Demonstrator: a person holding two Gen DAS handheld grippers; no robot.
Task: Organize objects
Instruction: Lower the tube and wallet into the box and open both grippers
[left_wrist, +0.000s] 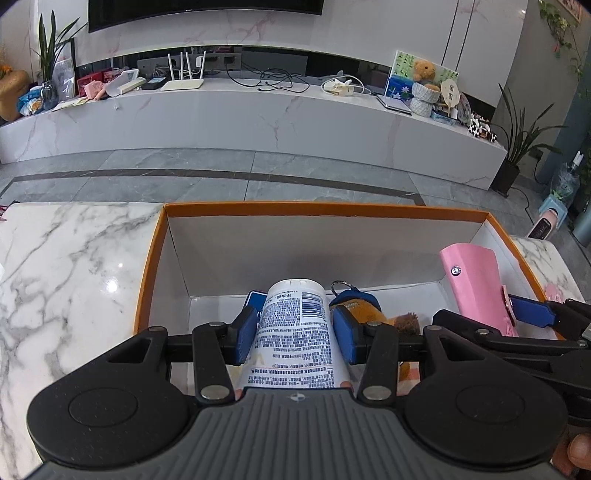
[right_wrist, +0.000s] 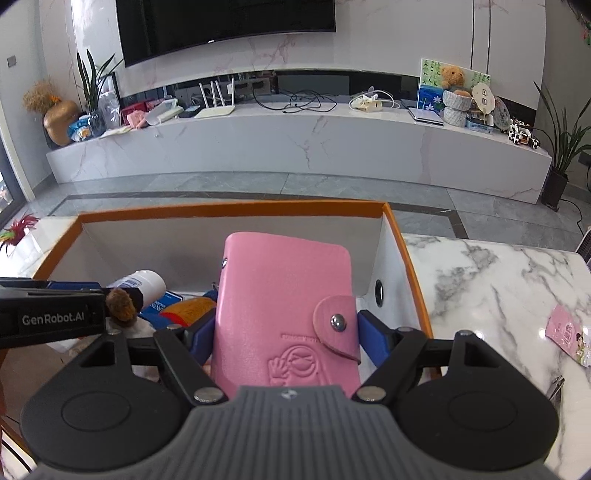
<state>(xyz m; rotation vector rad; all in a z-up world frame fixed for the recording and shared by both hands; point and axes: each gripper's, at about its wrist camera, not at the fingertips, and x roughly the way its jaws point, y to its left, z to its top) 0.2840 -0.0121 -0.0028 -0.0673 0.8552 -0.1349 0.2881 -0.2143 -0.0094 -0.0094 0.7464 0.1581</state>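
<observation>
Bottle (left_wrist: 295, 332) and wallet (right_wrist: 284, 317) inside box rim (left_wrist: 295, 207)

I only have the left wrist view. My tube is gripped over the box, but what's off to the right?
Observer: The right gripper is shut on a pink wallet, held over the orange-rimmed box.
Operator: Is its flap fastened?
Observer: Yes, the snap tab is closed across the front.
Operator: Anything left on the table?
Observer: A small pink packet lies on the marble table, right of the box.
</observation>
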